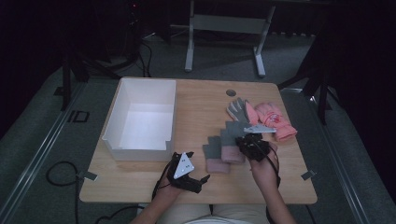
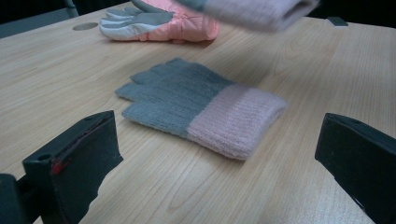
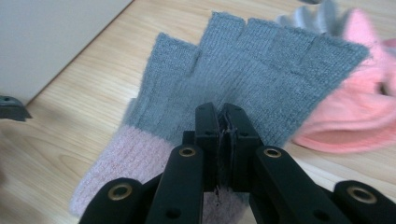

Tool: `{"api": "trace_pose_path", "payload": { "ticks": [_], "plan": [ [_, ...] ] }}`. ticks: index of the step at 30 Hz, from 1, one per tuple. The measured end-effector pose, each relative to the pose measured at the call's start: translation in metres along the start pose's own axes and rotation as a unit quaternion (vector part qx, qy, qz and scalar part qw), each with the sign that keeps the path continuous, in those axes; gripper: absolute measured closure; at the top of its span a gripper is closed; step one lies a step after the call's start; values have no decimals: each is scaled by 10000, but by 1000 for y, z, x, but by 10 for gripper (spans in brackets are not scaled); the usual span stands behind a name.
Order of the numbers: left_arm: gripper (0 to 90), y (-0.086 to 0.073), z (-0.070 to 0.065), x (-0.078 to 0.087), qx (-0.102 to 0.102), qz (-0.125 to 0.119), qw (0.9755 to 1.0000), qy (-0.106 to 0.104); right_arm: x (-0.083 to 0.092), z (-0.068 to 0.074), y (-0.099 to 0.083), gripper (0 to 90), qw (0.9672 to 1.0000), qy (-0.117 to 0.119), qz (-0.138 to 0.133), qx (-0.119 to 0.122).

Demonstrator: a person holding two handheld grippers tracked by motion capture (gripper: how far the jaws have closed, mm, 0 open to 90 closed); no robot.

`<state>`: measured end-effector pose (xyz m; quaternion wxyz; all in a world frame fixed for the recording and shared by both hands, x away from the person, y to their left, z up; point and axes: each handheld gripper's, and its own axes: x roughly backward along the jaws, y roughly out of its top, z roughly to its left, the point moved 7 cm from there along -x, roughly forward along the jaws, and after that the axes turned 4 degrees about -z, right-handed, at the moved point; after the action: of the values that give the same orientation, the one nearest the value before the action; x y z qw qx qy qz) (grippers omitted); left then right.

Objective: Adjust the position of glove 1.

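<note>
Counting: two knit gloves [image 1: 224, 148] | two ski gloves [image 1: 261, 117] | one box [image 1: 142, 119]

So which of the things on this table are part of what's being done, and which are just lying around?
In the job:
held grey-and-pink knit glove
its twin on the table
white box
right gripper
left gripper

Lying about:
pink padded gloves

- Table [image 1: 201, 100]: light wood, round hole [image 1: 231, 92] near far edge.
- White box [image 1: 122, 103]: left half, open-topped.
- Grey-pink knit glove [image 1: 215, 156]: flat, near front edge, right of centre.
- Pink-grey padded gloves [image 1: 264, 116]: right far corner.
</note>
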<state>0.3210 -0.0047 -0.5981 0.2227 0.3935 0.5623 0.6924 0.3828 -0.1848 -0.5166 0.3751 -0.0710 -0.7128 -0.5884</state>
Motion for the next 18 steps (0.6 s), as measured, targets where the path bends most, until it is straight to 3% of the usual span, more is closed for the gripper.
{"api": "trace_pose_path", "payload": {
  "ticks": [8, 18],
  "plan": [
    [0, 0, 0, 0, -7, -13, 10000, -10, -27, 27, -9, 853, 9992, 320, 244, 31],
    [0, 0, 0, 0, 11, 4, 10000, -21, -47, 39, -28, 852, 9976, 437, 530, 23]
  ]
}}
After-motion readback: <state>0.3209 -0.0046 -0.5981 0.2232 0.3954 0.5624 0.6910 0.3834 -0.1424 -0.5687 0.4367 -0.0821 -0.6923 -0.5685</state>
